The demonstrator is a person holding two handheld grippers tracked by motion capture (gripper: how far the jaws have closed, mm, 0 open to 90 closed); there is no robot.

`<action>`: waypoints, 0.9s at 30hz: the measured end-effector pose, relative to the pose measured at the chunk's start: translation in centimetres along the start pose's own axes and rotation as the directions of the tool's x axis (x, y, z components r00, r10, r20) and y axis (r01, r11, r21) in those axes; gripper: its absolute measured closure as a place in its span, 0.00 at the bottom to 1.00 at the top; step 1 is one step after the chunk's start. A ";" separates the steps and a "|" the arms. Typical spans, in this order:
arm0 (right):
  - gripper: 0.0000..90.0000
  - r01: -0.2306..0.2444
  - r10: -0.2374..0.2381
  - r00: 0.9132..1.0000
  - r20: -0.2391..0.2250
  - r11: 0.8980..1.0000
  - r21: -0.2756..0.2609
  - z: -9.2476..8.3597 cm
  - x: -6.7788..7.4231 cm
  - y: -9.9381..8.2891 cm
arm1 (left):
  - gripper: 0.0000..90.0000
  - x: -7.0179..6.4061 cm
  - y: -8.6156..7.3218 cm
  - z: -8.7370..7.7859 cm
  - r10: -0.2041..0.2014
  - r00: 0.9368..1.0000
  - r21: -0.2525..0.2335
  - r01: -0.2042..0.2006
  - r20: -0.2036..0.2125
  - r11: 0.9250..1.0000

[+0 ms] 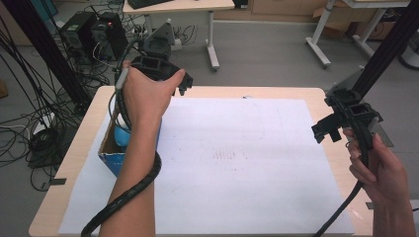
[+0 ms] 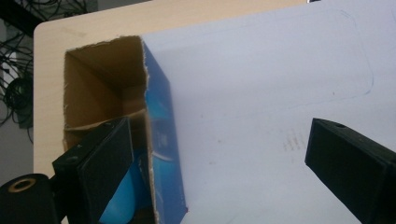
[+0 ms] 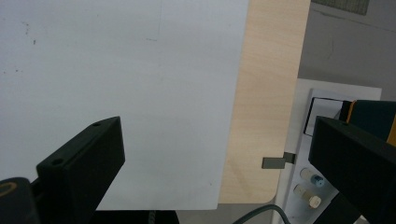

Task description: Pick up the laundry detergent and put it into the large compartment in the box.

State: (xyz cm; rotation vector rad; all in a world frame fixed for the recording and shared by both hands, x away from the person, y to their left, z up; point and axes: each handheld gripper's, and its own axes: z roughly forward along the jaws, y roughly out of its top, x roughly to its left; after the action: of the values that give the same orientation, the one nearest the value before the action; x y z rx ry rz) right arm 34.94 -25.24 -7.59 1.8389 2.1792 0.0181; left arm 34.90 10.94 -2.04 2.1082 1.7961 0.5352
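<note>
In the high view the left gripper [image 1: 184,85] hangs in the upper left of the frame, above the far end of a blue cardboard box [image 1: 109,159] that stands open-topped at the left edge of the white sheet [image 1: 237,163] covering the table [image 1: 89,106]. Something pale blue and rounded [image 1: 121,136] lies inside the box, mostly hidden behind the person's left forearm. The left gripper view looks down past its own jaws, which stand wide apart with nothing between them: one jaw sits at the lower left of that frame over the box's brown inside [image 2: 100,84], the other at the lower right over bare white paper, so the blue side wall [image 2: 161,140] of the box runs up the frame between them, nearer the left jaw. A curve of the pale blue thing [image 2: 119,205] peeps out at the bottom, just beside that left jaw. The box's long axis seems to run away from the camera, towards the upper left of that view. The right gripper [image 1: 327,132] is held at the right edge of the high view, well apart from the box; its own view shows the jaws just as wide open and empty, over the sheet's corner and the wooden table edge [image 3: 261,93]. By my reckoning the left hand is far the nearer to the box, and anything done with the blue thing would mean coming down and a little leftward into the opening.
</note>
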 end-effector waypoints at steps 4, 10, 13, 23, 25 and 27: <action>0.04 -0.003 0.003 1.000 -0.006 1.000 -0.002 0.1 -0.2 0.0 | 0.09 -0.1 0.3 0.6 0.009 1.000 0.003 -0.009 0.014 1.000; 0.04 0.005 -0.005 1.000 -0.005 1.000 -0.006 0.0 -0.1 -0.2 | 0.09 -0.3 0.4 1.9 0.015 0.999 0.021 -0.015 0.033 1.000; 0.04 0.008 -0.008 1.000 0.001 1.000 -0.008 -0.1 0.3 -0.2 | 0.09 -0.2 0.2 2.1 0.015 0.999 0.018 -0.016 0.045 1.000; 0.04 0.019 -0.019 1.000 0.006 1.000 -0.017 -0.4 0.9 -0.5 | 0.09 -0.8 0.1 1.9 0.038 0.998 0.017 -0.038 0.042 0.999; 0.04 0.020 -0.019 1.000 0.006 1.000 -0.020 -0.5 0.9 -0.5 | 0.09 -0.8 0.0 1.8 0.038 0.998 0.012 -0.038 0.048 0.999; 0.04 0.023 -0.022 1.000 0.008 0.999 -0.024 -0.6 1.0 -0.6 | 0.09 -0.9 0.0 1.8 0.037 0.998 0.012 -0.038 0.050 0.999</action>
State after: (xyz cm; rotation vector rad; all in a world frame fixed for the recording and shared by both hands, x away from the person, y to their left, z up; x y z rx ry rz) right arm 34.05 -24.25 -7.31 1.7986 2.1847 0.0317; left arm 35.62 10.05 -3.75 2.1485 1.7407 0.4775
